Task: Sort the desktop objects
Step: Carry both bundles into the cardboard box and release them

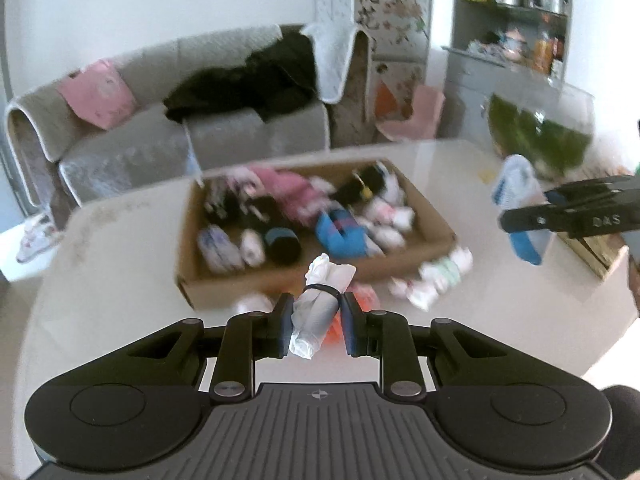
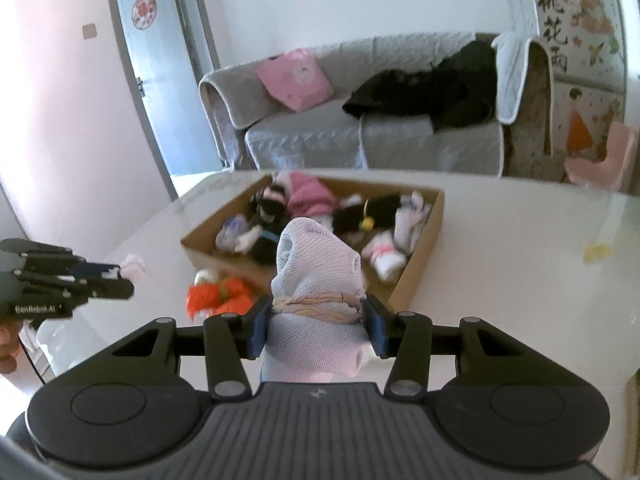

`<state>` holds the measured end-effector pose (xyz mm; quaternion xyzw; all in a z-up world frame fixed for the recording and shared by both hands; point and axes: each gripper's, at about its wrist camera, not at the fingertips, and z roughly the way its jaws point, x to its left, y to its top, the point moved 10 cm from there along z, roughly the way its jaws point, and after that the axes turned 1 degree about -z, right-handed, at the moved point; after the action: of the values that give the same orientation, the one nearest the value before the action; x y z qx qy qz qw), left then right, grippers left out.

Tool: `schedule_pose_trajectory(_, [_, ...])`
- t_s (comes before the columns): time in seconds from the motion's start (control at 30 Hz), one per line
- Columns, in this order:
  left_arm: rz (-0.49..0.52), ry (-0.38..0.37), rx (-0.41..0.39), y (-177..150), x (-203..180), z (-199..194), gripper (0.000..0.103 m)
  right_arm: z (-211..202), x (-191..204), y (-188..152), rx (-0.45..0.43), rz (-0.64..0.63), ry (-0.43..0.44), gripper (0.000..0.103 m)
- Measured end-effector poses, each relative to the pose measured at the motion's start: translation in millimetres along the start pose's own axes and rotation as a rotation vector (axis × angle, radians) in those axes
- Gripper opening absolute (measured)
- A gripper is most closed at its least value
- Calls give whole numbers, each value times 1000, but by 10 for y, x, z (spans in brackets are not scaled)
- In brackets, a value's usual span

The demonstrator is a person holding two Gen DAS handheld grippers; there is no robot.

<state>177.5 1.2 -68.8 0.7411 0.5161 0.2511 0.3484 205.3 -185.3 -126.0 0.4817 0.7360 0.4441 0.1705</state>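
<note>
So both hands are loaded at this point. The left gripper (image 1: 316, 326) has its jaws clamped on a small white sock roll (image 1: 320, 304) tied with a black band, and the right gripper (image 2: 316, 326) is squeezed onto a fatter pale grey sock bundle (image 2: 316, 300) right at its braided tie. Both bundles sit up off the tabletop (image 1: 120, 300), on the near side of the cardboard box (image 1: 280, 280), so I'd say the step in hand is carrying them over to drop in. Tips: the box's near wall is the thing to clear, so keep the rolls above that edge until they're properly over the inside. There's loose stuff just in front of the box, an orange sock bundle (image 2: 218, 296) against its near wall and a white and mint sock bundle (image 1: 436, 280) off its near right corner, so don't drag low over those. The box is already pretty full with a blue roll (image 1: 340, 236), a black roll (image 1: 282, 242), pink socks (image 1: 288, 188) at the back, so aim for a gap, maybe the near edge. Let go one at a time so the grippers don't bump over the box. The white roll looks loose past its band; it might flop.
</note>
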Motion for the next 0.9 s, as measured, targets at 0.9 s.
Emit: schedule_pose_trajectory(0.9, [-128,66,111,871,803,1155,31,939,-183,571,62,-27,-6,45])
